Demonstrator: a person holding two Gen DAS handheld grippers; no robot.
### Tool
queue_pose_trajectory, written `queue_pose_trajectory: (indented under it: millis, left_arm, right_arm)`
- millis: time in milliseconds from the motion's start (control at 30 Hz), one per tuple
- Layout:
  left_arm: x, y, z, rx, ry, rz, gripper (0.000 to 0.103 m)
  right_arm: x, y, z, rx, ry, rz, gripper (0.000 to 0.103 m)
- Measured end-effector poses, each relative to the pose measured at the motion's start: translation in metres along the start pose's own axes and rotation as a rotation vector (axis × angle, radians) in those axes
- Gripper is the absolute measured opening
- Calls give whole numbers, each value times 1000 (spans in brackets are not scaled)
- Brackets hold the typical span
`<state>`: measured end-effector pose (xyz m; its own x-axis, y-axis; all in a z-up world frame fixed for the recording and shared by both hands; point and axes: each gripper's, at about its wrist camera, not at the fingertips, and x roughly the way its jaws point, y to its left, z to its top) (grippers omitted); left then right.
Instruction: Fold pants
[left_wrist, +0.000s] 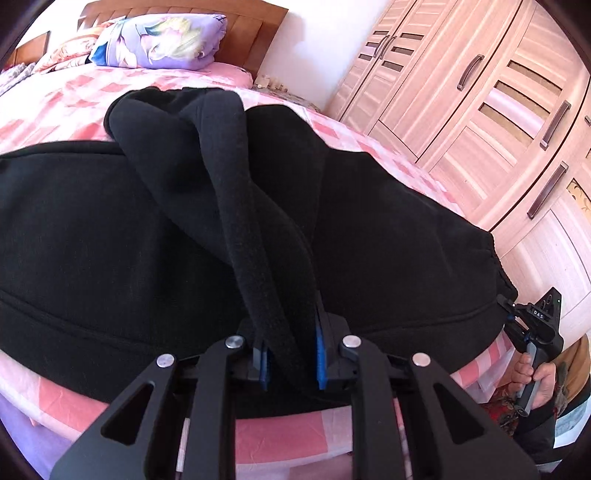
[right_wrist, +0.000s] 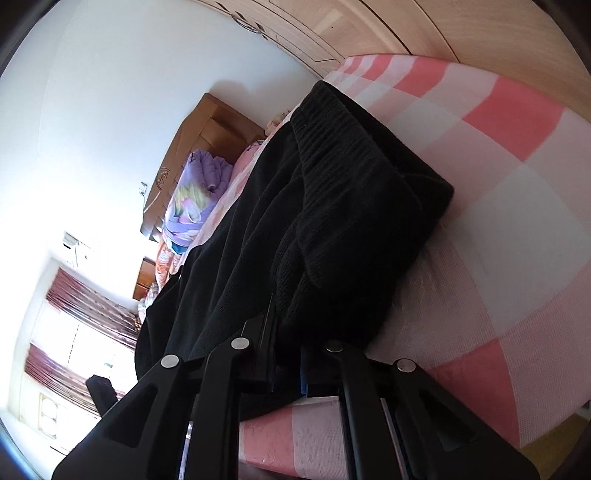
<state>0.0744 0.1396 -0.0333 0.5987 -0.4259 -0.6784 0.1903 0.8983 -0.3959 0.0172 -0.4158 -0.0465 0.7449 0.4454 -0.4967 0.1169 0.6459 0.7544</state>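
While the black pants (left_wrist: 155, 221) are lying across the pink checked bed (left_wrist: 59, 99), the left gripper (left_wrist: 290, 363) is clamping a cloth strip running toward twelve o'clock and the right gripper (right_wrist: 286, 363) is pinching the waistband edge, so both should be lowering evenly, keeping edges aligned.

A bed with a pink-and-white checked sheet (left_wrist: 62, 110) stands against a white wall (right_wrist: 110, 92), with a wooden headboard (left_wrist: 255, 22) at its far end. A folded purple printed quilt (left_wrist: 162, 40) lies beside the headboard. A light wooden wardrobe (left_wrist: 480, 103) with dark bar handles stands beside the bed, and reddish curtains (right_wrist: 88, 310) frame a bright window.
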Motion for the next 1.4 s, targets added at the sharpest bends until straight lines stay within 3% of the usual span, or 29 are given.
queue_pose_trajectory:
  millis: [100, 267, 333, 500, 633, 700, 733, 800, 867, 900, 967, 1000, 1033, 1133, 1167, 1267, 1400]
  left_arm:
    - [-2, -3, -6, 25, -1, 31, 19]
    - [-3, -3, -13, 17, 8, 21, 20]
    - [-3, -2, -13, 13, 10, 23, 22]
    - [-2, -4, -12, 12, 11, 27, 23]
    - [0, -2, -12, -5, 8, 21, 27]
    - [-1, -2, -11, -11, 8, 25, 37]
    - [-3, -3, -10, -6, 9, 34, 44]
    - [-12, -4, -9, 2, -17, 100, 86]
    - [-29, 1, -9, 3, -86, 199, 93]
    - [-35, 4, -9, -2, -104, 195, 93]
    - [-49, 17, -4, -45, -154, 183, 94]
    - [-54, 24, 4, -81, -176, 205, 95]
    - [-56, 29, 12, -108, -184, 217, 95]
    - [-57, 38, 51, -197, -219, 213, 98]
    - [-49, 35, 73, -205, -203, 245, 98]
    - [-10, 7, 132, -151, -111, 341, 98]
    - [55, -11, 204, -73, 37, 416, 98]
  right_arm:
    - [-2, -1, -2, 19, -2, 15, 13]
    - [-9, 3, -2, 22, -10, -1, 29]
    - [-9, 8, -5, 24, -14, 20, 53]
    - [3, 31, -19, -58, 18, -27, 54]
    - [2, 30, -24, -87, 9, -66, 43]
    - [-4, 24, -22, -44, 7, -75, 42]
    - [-14, 25, -21, -31, -24, -123, 43]
    - [-35, 39, -22, -87, -132, -244, 44]
    - [-51, 62, -26, -173, -241, -307, 45]
    - [-52, 75, -28, -216, -262, -299, 47]
    - [-36, 108, -32, -337, -227, -246, 62]
    - [-29, 113, -34, -382, -195, -227, 78]
    - [-13, 127, -38, -434, -157, -206, 84]
    - [50, 167, -45, -551, -47, -184, 84]
    - [65, 174, -44, -564, -34, -183, 84]
    - [103, 189, -38, -581, 11, -184, 84]
    - [147, 203, -40, -631, 52, -225, 84]
